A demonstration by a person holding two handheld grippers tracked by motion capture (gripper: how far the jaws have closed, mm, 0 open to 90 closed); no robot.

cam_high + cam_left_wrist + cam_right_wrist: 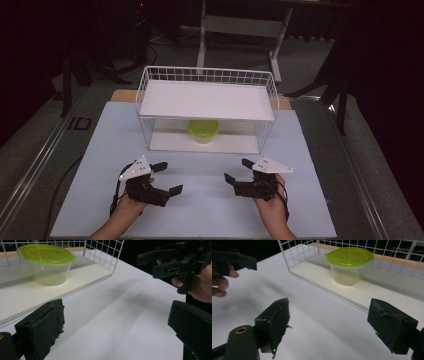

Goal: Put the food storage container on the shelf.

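Both claws spread, empty: left claw (166, 178), right claw (239, 171) near desk's (100, 150) front edge. Container (203, 130) under rack (207, 100); approach low, level, under shelf.

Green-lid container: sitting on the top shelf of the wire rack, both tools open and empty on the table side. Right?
Not quite. The green-lid container stands on the bottom shelf of the wire rack, under the white top shelf, as the high view shows. The rest holds: left tool and right tool are both open and empty, in front of the rack.
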